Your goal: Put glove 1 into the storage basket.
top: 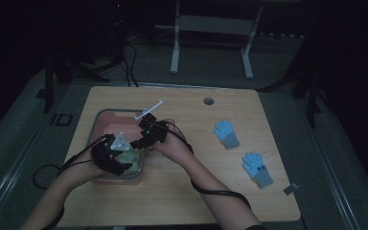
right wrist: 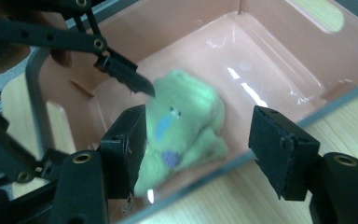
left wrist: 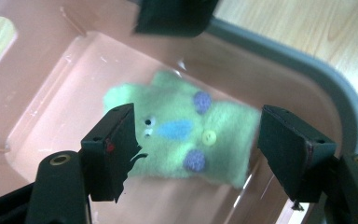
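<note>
A green felt mitten with a blue patch, purple dots and a yellow button lies flat on the floor of a pink bin. My left gripper hovers just above it, jaws open and apart from the cloth. My right gripper hangs open over the bin's near wall, with the mitten lying below between its jaws, untouched. One jaw tip of the left gripper shows above the mitten. In the high view both grippers, left and right, meet over the bin's front right corner.
Two blue gloves with grey cuffs lie on the wooden table to the right. A round cable hole sits near the far edge. A small dark item rests by the right front corner.
</note>
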`<state>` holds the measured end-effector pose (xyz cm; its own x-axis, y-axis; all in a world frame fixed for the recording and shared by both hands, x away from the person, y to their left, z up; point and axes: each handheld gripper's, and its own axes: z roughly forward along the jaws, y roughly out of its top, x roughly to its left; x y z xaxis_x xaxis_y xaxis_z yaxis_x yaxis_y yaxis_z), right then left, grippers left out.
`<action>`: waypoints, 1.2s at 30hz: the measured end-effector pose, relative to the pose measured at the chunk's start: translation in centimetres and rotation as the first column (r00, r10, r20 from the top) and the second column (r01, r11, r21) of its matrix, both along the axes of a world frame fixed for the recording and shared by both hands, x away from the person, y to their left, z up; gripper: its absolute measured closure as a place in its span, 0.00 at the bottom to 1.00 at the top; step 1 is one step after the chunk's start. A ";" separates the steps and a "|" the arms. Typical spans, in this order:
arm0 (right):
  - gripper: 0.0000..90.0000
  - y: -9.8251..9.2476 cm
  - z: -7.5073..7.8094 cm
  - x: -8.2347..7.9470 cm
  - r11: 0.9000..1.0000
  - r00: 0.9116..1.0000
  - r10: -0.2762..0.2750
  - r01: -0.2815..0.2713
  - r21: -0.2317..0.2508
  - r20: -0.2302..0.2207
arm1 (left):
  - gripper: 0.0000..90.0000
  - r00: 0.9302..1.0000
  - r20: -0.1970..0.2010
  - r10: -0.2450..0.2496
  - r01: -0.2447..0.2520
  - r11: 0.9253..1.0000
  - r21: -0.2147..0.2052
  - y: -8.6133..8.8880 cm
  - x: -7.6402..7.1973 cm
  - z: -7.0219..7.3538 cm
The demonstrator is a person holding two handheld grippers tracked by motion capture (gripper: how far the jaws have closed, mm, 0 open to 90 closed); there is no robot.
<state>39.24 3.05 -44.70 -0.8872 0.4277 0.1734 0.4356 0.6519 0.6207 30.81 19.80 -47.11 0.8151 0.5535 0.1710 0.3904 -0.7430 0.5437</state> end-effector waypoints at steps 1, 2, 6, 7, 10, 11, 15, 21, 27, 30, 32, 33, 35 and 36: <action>0.41 -0.4 0.2 -0.1 1.000 1.000 0.001 -0.001 0.005 0.001 | 0.32 1.000 0.001 0.013 -0.013 1.000 -0.005 -0.2 0.0 0.1; 0.41 -0.8 0.3 -0.3 1.000 1.000 0.002 -0.002 0.011 0.001 | 0.32 1.000 0.001 0.017 -0.017 1.000 -0.012 -0.3 -0.1 0.2; 0.39 -2.3 0.8 -0.9 1.000 1.000 0.008 -0.008 0.011 0.021 | 0.32 0.999 -0.011 0.031 -0.031 0.998 -0.046 -1.3 -0.2 0.6; 0.39 -2.7 0.9 -1.1 1.000 1.000 0.007 -0.007 0.012 0.019 | 0.32 0.999 -0.013 0.037 -0.037 0.998 -0.051 -1.6 -0.3 0.8; 0.38 -4.2 0.9 -1.4 1.000 1.000 -0.001 0.000 0.025 0.025 | 0.32 1.000 -0.008 0.021 -0.021 0.997 -0.080 -2.6 -0.6 1.2; 0.38 -4.7 0.9 -1.5 1.000 1.000 -0.004 0.004 0.030 0.024 | 0.32 1.000 -0.012 0.015 -0.016 0.995 -0.095 -3.0 -0.7 1.4; 0.36 -6.8 0.9 -1.8 0.999 0.999 -0.016 0.015 0.032 0.033 | 0.33 1.000 -0.010 0.001 -0.002 0.993 -0.119 -4.7 -0.9 2.0; 0.29 -10.0 1.0 -2.0 0.999 0.999 -0.024 0.023 0.030 0.035 | 0.33 0.999 -0.012 -0.035 0.034 0.991 -0.129 -7.8 -1.1 2.2; 0.24 -13.1 0.9 -2.0 0.998 0.998 -0.055 0.054 0.044 0.028 | 0.18 0.999 -0.024 -0.024 0.020 0.988 -0.150 -10.4 -1.0 1.6; 0.21 -15.1 0.4 -2.1 0.997 0.997 -0.073 0.072 0.034 0.028 | 0.10 0.998 -0.047 -0.033 0.024 0.985 -0.172 -11.8 -0.9 0.7; 0.21 -16.2 0.1 -2.2 0.995 0.996 -0.086 0.085 0.043 0.018 | 0.07 0.998 -0.052 -0.039 0.028 0.981 -0.193 -12.5 -1.0 0.3; 0.21 -16.7 0.0 -2.2 0.995 0.995 -0.094 0.093 0.037 0.023 | 0.04 0.998 -0.052 -0.030 0.018 0.977 -0.212 -12.9 -1.0 0.1; 0.21 -17.8 -0.3 -2.4 0.994 0.994 -0.105 0.104 0.026 0.034 | 0.03 0.998 -0.053 -0.025 0.011 0.966 -0.256 -13.4 -1.3 -0.3; 0.21 -18.3 -0.4 -2.5 0.993 0.993 -0.113 0.113 0.022 0.037 | 0.03 0.999 -0.048 -0.025 0.012 0.964 -0.266 -13.7 -1.5 -0.5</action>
<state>36.69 -15.23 -45.15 -0.8394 0.5223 0.1502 0.4818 0.5874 0.6502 29.36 6.10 -47.60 0.8294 0.5582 -0.0215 0.4101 -0.5822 0.7021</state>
